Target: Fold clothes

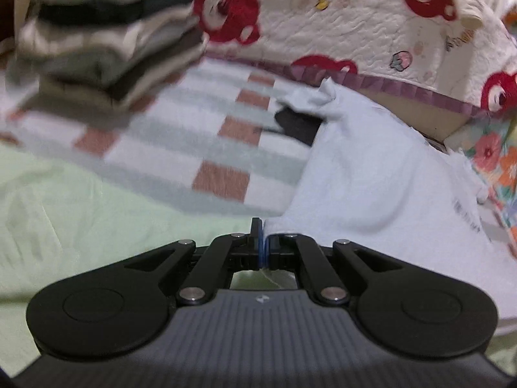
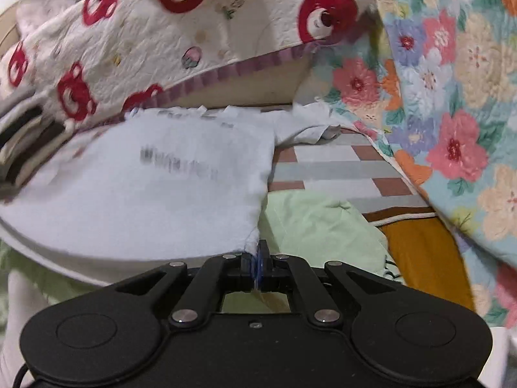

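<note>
Bedding filled both views: a checked sheet (image 1: 206, 135) of white, grey-green and brick-red squares lay flat, with a pale green cloth (image 1: 64, 213) spread over its near part.

Left wrist view: the left gripper (image 1: 262, 242) had its jaws drawn together, clamped on the near edge of a white garment (image 1: 371, 174). The garment ran from the fingertips away to the right, over the checked sheet. A bunched corner stood up at its far end, with a dark patch just beside it. A stack of folded clothes (image 1: 106, 42), in grey, black and beige layers, sat at the far left on the sheet; it was blurred. A cream quilt with red bears (image 1: 339, 22), edged in a purple band, rose behind the garment. A floral quilt (image 1: 497, 161) showed at the right edge.

Right wrist view: the right gripper (image 2: 258, 258) had its jaws together, clamped on the near right corner of the white garment (image 2: 145, 187). The garment extended left and away from the fingertips, and dark printed lettering on it was too blurred to read. The folded stack (image 2: 29, 135) appeared at the far left, the bear quilt (image 2: 155, 51) behind, and the floral quilt (image 2: 452, 113) on the right. An orange-brown cloth (image 2: 423, 252) lay at the near right, beside the green cloth (image 2: 316, 223).
</note>
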`<state>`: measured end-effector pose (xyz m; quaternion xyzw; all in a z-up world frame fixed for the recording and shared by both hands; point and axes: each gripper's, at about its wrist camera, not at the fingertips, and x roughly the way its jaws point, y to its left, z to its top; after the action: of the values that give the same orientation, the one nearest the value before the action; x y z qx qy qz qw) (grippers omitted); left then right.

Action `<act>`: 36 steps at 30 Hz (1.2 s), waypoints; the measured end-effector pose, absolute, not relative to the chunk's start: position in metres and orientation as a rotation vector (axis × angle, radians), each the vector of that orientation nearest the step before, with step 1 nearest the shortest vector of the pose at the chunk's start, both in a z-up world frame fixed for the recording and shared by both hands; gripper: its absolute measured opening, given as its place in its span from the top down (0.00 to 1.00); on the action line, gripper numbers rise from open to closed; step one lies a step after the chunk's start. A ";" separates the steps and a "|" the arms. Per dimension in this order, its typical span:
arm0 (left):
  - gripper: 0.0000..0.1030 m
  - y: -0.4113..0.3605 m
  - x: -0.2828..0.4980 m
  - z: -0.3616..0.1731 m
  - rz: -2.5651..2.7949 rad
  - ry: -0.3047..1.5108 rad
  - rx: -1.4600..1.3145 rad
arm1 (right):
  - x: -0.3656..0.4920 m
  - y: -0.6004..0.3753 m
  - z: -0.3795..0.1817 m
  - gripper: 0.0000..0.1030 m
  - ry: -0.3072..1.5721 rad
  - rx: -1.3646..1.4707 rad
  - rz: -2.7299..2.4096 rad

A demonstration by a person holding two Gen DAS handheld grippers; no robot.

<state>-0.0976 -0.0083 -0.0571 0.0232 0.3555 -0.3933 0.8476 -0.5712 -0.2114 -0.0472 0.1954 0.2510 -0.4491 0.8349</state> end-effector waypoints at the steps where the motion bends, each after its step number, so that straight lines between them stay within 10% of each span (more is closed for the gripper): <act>1: 0.99 -0.007 -0.102 -0.046 -0.838 0.704 0.059 | -0.572 -0.213 -0.040 0.98 0.501 0.410 -0.951; 36: 0.99 0.056 -0.154 -0.047 -0.665 0.913 -0.076 | -0.639 -0.174 -0.060 0.99 0.495 0.465 -0.900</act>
<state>-0.1544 0.0564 -0.0474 -0.0359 0.4324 -0.3151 0.8441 -0.6392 -0.1737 -0.0605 0.2204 0.2345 -0.4267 0.8452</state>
